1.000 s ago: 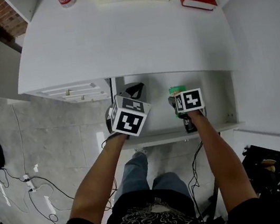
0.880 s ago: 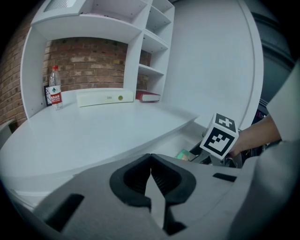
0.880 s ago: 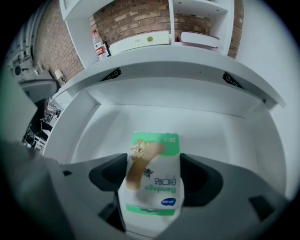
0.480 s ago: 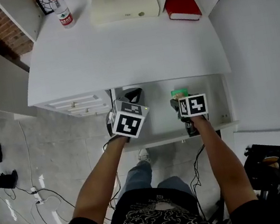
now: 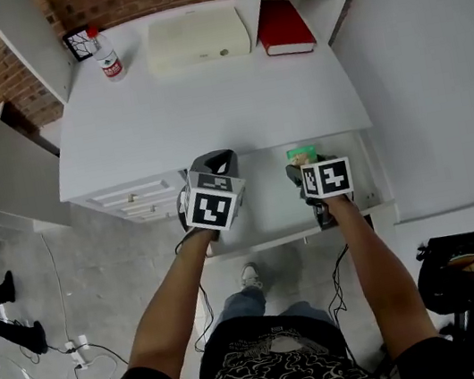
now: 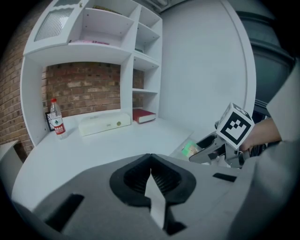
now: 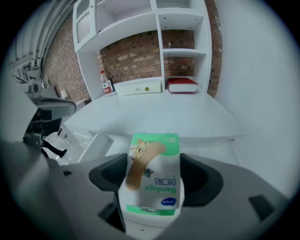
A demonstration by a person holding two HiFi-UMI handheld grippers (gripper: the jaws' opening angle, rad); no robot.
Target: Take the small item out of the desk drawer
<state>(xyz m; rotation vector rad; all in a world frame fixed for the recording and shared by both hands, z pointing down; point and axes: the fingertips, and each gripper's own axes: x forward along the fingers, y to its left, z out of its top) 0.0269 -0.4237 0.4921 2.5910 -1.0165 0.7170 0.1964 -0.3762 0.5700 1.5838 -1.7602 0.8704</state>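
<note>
Right gripper view is filled nearest by the right gripper (image 7: 154, 185), whose jaws are clamped from both sides on the bandage box (image 7: 151, 164), a small green-and-white carton held upright between the pads. In the left gripper view, the left gripper (image 6: 151, 180) is seen with its jaws brought together on nothing, held beside the right one. Below both, in the head view, the desk drawer (image 5: 264, 215) is seen pulled open, its white floor bare where it shows. The box is judged to be held above the drawer, just at the front edge of the desk top (image 5: 204, 108). Whether it is wholly clear of the drawer's walls cannot be settled, since the marker cube covers most of it from above. The step in hand is taken to be the lifting-out. For the next move, the box would need to be carried forward over the desk edge, kept firmly gripped, and set on the open white surface. It should be put down short of the water bottle (image 5: 107, 57), the cream case (image 5: 196, 37) and the red book (image 5: 284, 26) ranged along the back.
</note>
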